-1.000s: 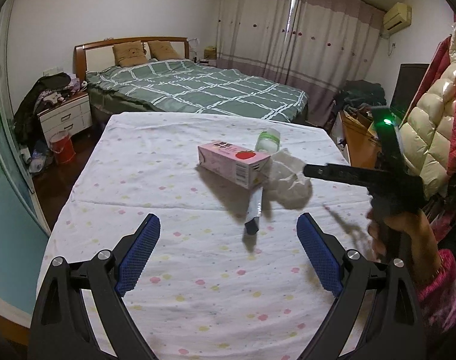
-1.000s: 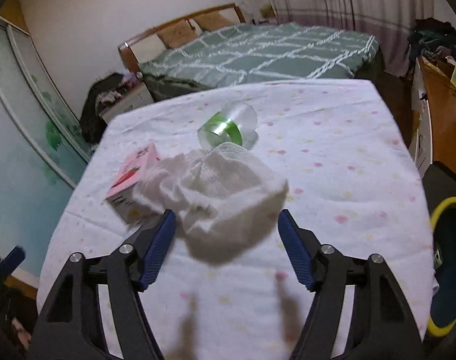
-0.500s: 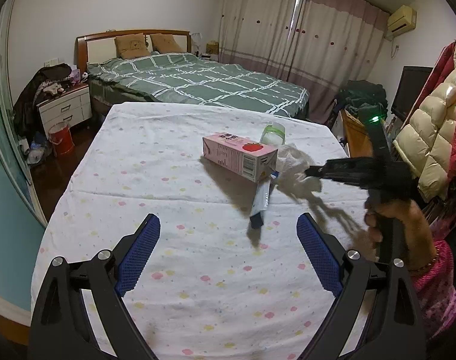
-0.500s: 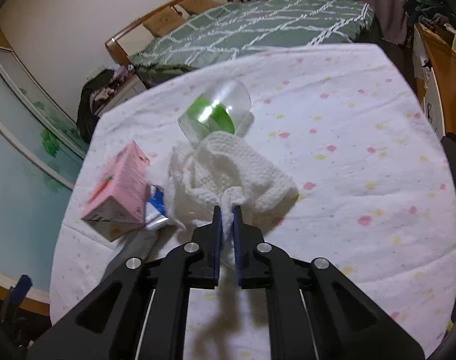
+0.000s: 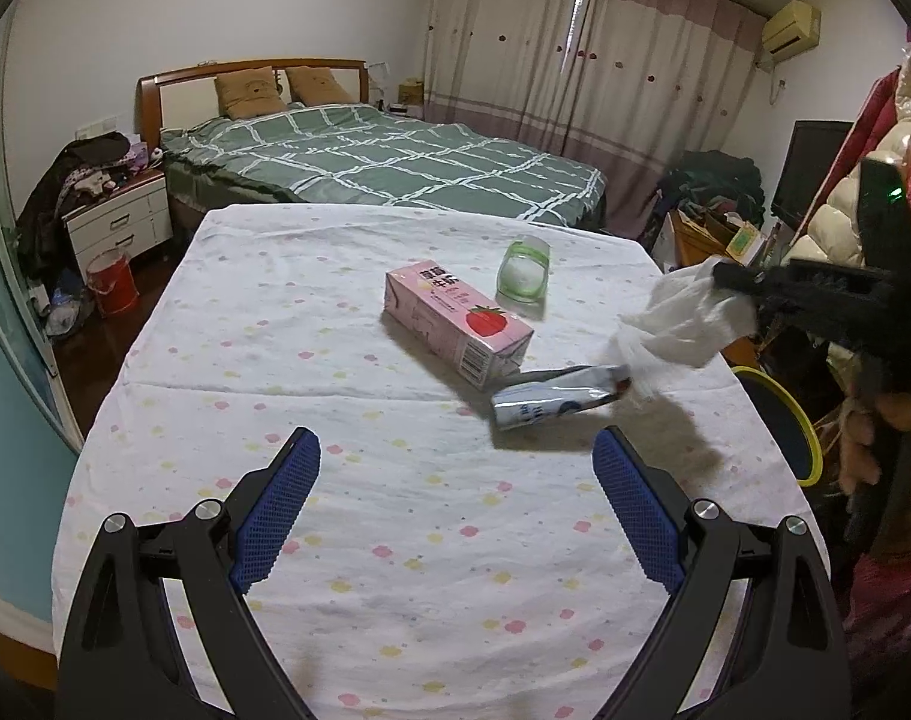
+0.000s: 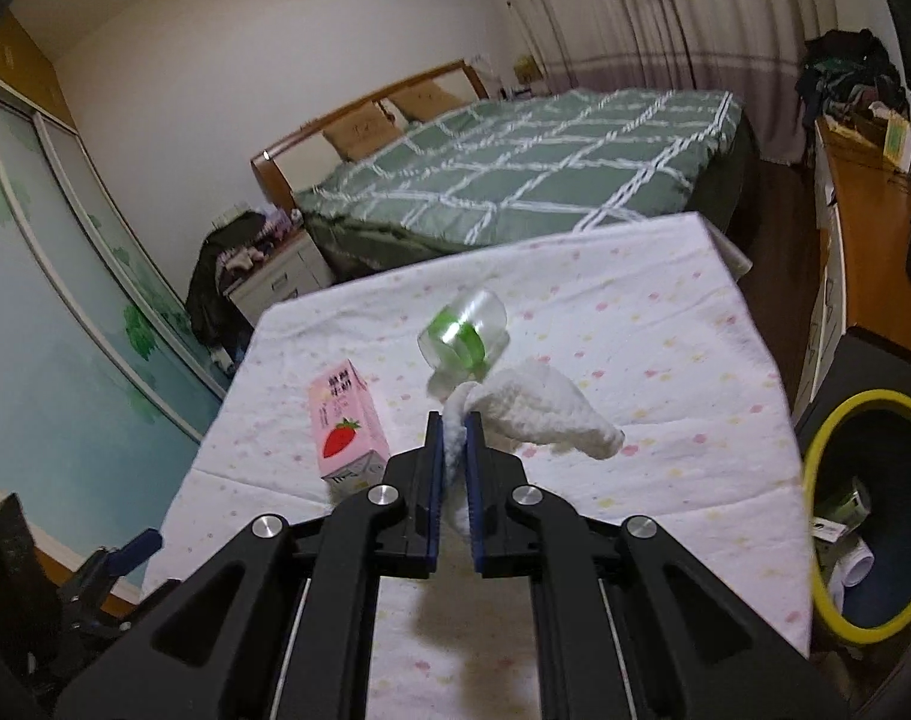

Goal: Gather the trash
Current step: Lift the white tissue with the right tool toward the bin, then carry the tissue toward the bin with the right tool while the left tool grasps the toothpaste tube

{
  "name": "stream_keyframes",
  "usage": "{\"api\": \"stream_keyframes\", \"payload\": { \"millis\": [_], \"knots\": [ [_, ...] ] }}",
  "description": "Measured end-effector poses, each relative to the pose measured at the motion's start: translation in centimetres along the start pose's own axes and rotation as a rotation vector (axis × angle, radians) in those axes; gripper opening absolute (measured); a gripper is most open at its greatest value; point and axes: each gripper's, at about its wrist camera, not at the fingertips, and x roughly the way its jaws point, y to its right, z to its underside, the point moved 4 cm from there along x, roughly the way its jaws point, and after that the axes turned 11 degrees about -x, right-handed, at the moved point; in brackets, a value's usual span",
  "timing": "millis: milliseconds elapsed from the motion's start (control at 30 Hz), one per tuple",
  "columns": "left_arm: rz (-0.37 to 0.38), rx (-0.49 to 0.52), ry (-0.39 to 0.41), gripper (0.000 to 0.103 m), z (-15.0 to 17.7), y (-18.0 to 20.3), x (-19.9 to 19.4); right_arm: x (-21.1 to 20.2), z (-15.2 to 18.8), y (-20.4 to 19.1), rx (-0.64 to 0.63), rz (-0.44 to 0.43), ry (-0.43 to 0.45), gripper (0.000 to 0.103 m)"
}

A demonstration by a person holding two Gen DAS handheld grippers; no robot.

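Observation:
My right gripper [image 6: 454, 426] is shut on a crumpled white tissue [image 6: 539, 414] and holds it in the air above the table's right side; the tissue also shows in the left wrist view [image 5: 677, 324]. My left gripper [image 5: 455, 480] is open and empty above the near part of the table. On the table lie a pink strawberry milk carton [image 5: 455, 315] [image 6: 344, 429], a clear plastic cup with a green band [image 5: 524, 270] [image 6: 464, 333] on its side, and a silver wrapper [image 5: 554, 399].
A dark trash bin with a yellow rim [image 6: 863, 528] [image 5: 785, 426] stands on the floor right of the table, with trash inside. The table has a white flowered cloth [image 5: 335, 360]. A green bed [image 5: 383, 156] lies beyond.
The right gripper shut on the tissue, lifted it off the table and carried it right toward the bin side. The silver wrapper now lies uncovered. The left gripper stayed open.

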Motion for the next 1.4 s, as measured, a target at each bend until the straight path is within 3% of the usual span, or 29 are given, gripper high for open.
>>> {"api": "stream_keyframes", "payload": {
  "millis": [267, 400, 500, 633, 800, 1033, 1200, 1333, 1400],
  "knots": [
    [0.013, 0.023, 0.006, 0.091, 0.2, 0.9, -0.4, -4.2, -1.8, -1.0, -0.039, -0.021, 0.089, 0.007],
    [0.041, 0.058, 0.008, 0.091, 0.4, 1.7, -0.4, -3.9, -2.2, -0.8, -0.058, 0.003, 0.074, 0.007],
    [0.113, 0.154, 0.001, 0.091, 0.8, 3.4, 0.0, -3.1, -2.1, -0.2, -0.048, 0.002, 0.047, 0.007],
    [0.252, 0.331, -0.066, 0.091, 1.3, 6.4, 2.1, -2.7, -1.8, 0.3, -0.037, 0.011, 0.036, 0.007],
    [0.318, 0.479, -0.175, 0.089, 1.0, 9.6, 6.6, -2.7, -1.7, 1.4, -0.019, 0.019, 0.038, 0.007],
    [0.332, 0.612, -0.282, 0.073, 1.2, 13.1, 12.6, -3.0, -1.6, 3.2, 0.005, 0.018, 0.046, 0.007],
    [0.313, 0.703, -0.298, 0.063, 2.5, 15.0, 14.4, -3.0, -1.4, 4.0, 0.018, 0.011, 0.047, 0.007],
    [0.286, 0.700, -0.320, 0.044, 2.9, 15.4, 15.9, -3.0, -1.2, 4.3, 0.024, 0.004, 0.049, 0.007],
    [0.266, 0.678, -0.319, 0.039, 2.7, 15.1, 16.4, -3.1, -1.2, 4.4, 0.026, 0.010, 0.053, 0.007]
  ]
}}
